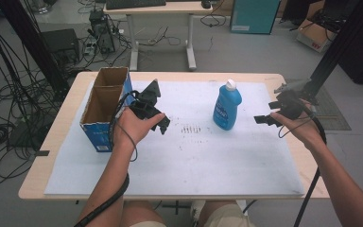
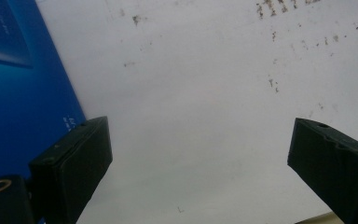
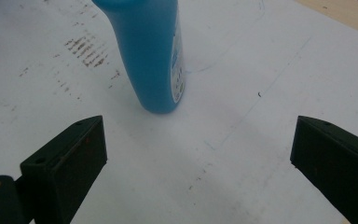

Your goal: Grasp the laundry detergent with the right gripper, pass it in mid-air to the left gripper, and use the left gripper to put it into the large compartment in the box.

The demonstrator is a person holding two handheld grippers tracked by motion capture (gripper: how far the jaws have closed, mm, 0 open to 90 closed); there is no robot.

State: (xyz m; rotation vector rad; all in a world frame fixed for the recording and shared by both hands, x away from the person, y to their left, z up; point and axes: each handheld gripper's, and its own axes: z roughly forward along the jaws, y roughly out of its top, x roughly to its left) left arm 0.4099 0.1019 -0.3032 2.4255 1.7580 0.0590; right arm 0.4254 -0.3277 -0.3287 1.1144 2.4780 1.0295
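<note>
Both pairs of fingers stand wide apart with nothing between them. From the high view, the left gripper (image 1: pixel 157 124) sits left of centre in the frame, held in the person's left hand (image 1: pixel 131 126) just beside a blue cardboard box (image 1: pixel 105 106). That box stands open-topped at the left of the white sheet (image 1: pixel 194 161), and a divider splits its brown inside into two compartments. A blue bottle (image 1: pixel 227 106) with a white cap stands upright a little right of centre, on the sheet. The right gripper (image 1: pixel 267 119) is at the right of the frame, held in the right hand (image 1: pixel 298 126) near the sheet's right edge, its jaws pointing toward the bottle but apart from it. Dark speckled marks (image 1: pixel 190 128) lie on the sheet between the left gripper and the bottle. The sheet covers most of a light wooden table (image 1: pixel 59 142).

Seen through the left gripper view, the two black jaws rise from the lower corners, spread wide over bare white sheet (image 2: pixel 191 116). The box's blue wall (image 2: pixel 23 93) fills the left edge of the frame, close behind the lower left jaw. Brown specks (image 2: pixel 272 84) scatter across the upper right.

Looking along the right gripper view, the jaws again stand wide at the lower corners. The blue bottle (image 3: pixel 149 56) rises at upper centre, its base resting on the sheet (image 3: pixel 242 140) ahead of the jaws and untouched by them. A label shows on its right side. Brown smudges (image 3: pixel 86 51) sit upper left, and table wood (image 3: pixel 345 14) shows at the upper right corner.
</note>
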